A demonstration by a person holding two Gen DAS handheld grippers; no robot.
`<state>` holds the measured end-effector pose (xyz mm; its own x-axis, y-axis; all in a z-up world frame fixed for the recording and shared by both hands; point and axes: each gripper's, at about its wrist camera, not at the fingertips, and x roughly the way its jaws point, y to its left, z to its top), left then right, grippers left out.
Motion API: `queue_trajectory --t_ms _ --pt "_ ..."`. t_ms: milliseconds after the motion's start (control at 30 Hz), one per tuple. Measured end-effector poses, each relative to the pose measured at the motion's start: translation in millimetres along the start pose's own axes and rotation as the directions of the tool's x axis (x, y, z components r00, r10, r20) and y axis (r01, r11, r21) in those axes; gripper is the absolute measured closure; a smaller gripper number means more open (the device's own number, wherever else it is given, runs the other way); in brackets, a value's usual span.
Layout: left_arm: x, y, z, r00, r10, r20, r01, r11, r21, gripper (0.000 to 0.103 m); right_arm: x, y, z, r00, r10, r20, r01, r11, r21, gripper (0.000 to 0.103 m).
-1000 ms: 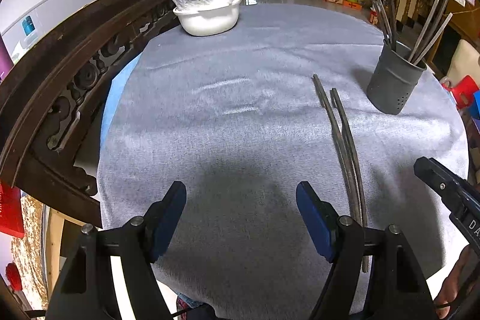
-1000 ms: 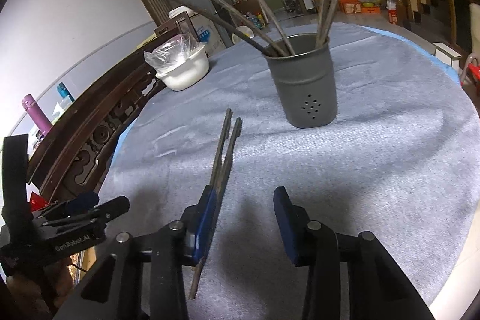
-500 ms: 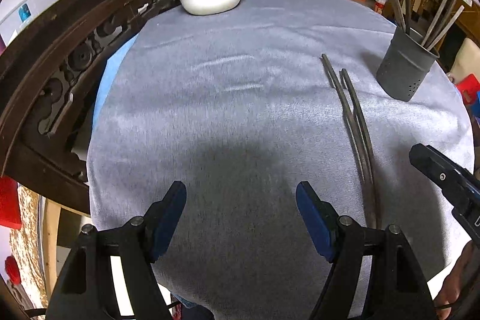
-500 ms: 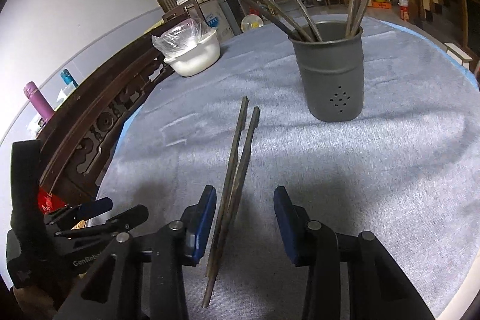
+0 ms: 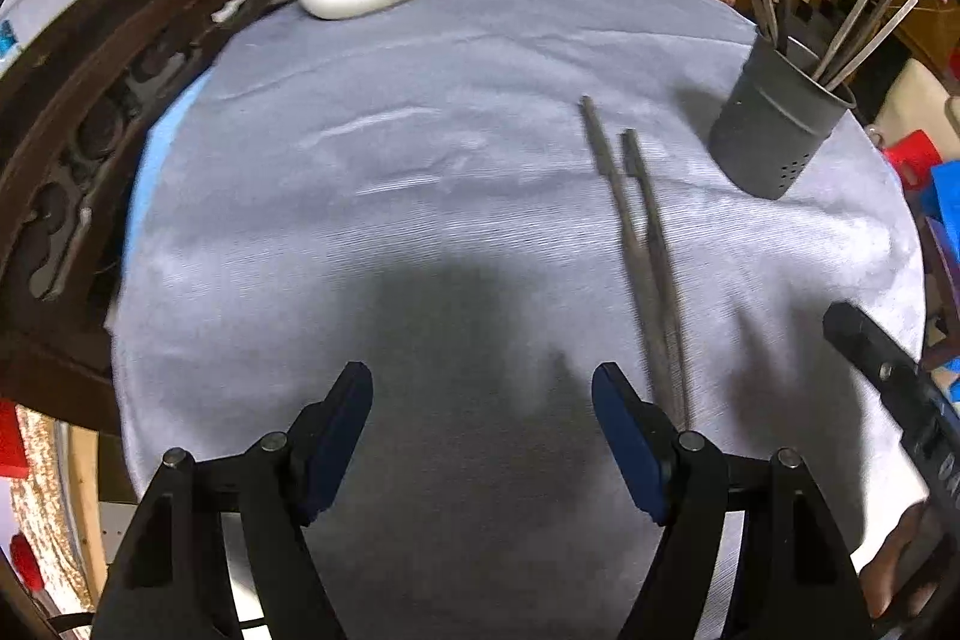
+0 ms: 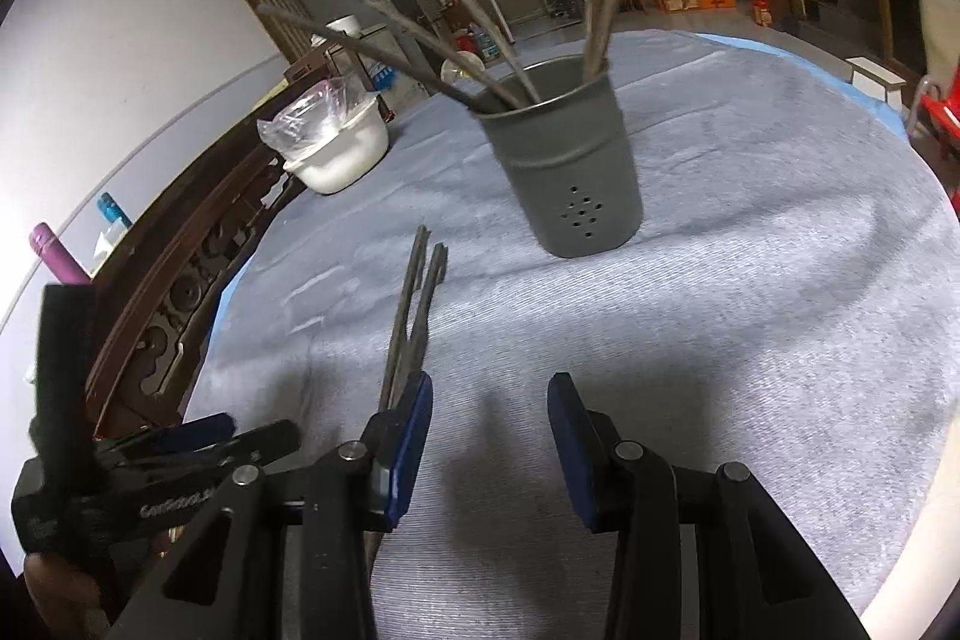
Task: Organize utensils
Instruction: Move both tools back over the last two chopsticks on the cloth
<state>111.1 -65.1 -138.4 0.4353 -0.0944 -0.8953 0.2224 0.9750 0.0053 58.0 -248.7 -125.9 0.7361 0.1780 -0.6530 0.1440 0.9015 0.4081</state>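
On the cloth (image 5: 420, 232), short of the holder (image 6: 564, 172): two loose chopsticks (image 6: 414, 304) outside both grippers, left (image 5: 480, 430) and right (image 6: 489, 436), jaws apart and empty, so risk of pinching one, rolling the other, or snagging cloth.

The left gripper (image 5: 481, 436) is tipping down and closing in on the table; the pair of chopsticks (image 5: 645, 256) now runs right beside its right finger; in the right wrist view the near ends slip behind the right gripper's (image 6: 489, 436) left finger.
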Motion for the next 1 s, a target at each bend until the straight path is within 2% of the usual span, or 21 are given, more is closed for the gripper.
queue_trajectory --t_ms 167,333,567,767,1000 --pt "23 -18 11 0.999 0.011 -0.050 -0.010 1.000 0.024 0.027 -6 -8 2 1.000 0.001 0.011 -0.002 1.000 0.021 0.059" --pt "35 -23 9 0.996 -0.006 -0.088 0.008 1.000 0.020 0.027 -9 -12 3 1.000 0.006 0.018 -0.006 0.999 0.035 0.059" --pt "31 -32 6 0.994 -0.050 -0.092 0.053 0.998 0.039 0.027 -9 -16 2 1.000 0.006 0.015 -0.007 0.999 0.053 0.059" --pt "19 -28 9 0.991 -0.110 -0.076 0.111 0.994 0.004 0.027 -10 -17 2 1.000 0.008 0.018 -0.009 0.998 0.061 0.059" --pt "28 -31 14 0.991 -0.092 -0.095 0.095 0.995 0.019 0.027 -10 -14 1 1.000 0.016 0.016 -0.017 0.998 0.054 0.059"
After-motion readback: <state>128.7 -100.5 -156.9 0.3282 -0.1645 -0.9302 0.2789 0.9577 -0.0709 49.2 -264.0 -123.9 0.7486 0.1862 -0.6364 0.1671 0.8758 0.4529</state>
